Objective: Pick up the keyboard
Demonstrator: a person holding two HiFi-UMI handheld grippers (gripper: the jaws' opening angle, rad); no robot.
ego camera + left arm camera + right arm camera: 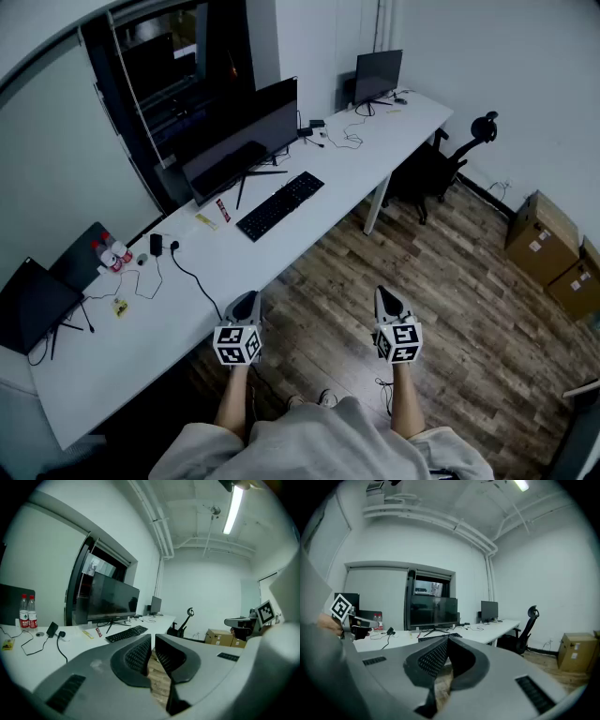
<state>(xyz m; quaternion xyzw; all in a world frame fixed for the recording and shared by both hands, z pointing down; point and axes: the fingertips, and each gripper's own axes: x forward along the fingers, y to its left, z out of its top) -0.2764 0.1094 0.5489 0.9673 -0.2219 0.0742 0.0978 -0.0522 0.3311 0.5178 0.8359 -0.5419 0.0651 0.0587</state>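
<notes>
A black keyboard (279, 204) lies on the long white desk (225, 277), in front of a large dark monitor (246, 141). Both grippers hover over the wooden floor, well short of the desk's front edge. In the head view my left gripper (246, 302) is nearest the desk edge and my right gripper (384, 296) is further right. Both are shut with nothing between the jaws. The keyboard (126, 633) shows far ahead of the left gripper (152, 641). It also shows just above the right gripper (446, 640), as a thin dark keyboard (431, 637).
On the desk's left part are a laptop (33, 300), two water bottles (111, 251) and a plug with a black cable (159, 246). A second monitor (378, 75) stands at the far end. An office chair (450, 159) and cardboard boxes (539, 234) stand on the floor at right.
</notes>
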